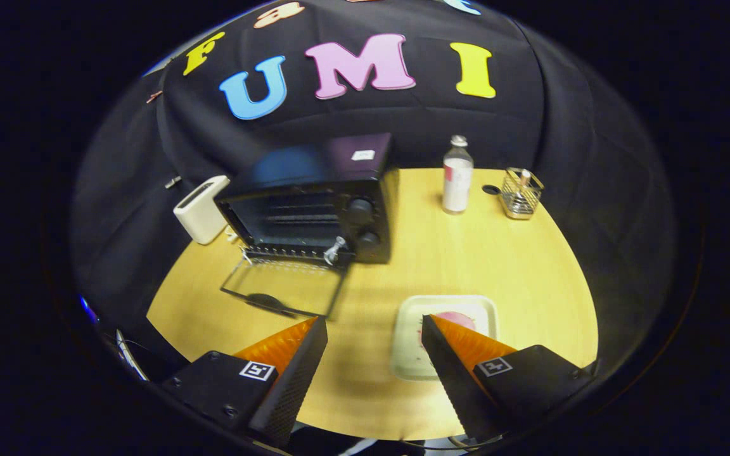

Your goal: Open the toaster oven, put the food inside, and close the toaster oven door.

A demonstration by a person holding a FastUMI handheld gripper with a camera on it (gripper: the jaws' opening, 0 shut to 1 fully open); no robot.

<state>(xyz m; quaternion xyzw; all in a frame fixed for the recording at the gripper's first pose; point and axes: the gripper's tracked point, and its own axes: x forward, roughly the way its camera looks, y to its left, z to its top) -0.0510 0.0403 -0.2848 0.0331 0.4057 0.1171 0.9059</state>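
A black toaster oven (314,202) stands at the back of the wooden table (466,266), its glass door (282,288) folded down flat toward me. The oven's cavity with a wire rack shows behind it. A pale square plate (410,354) lies on the table just ahead of my right finger, with a pink piece of food (457,318) on it, partly hidden by that finger. My gripper (374,329) hovers above the table, open, with nothing between its fingers. The plate sits slightly right of the gap.
A white box-like device (201,209) stands left of the oven. A clear bottle (457,177), a small dark disc (490,189) and a wire holder (521,193) sit at the back right. Bare tabletop lies between the oven door and the plate.
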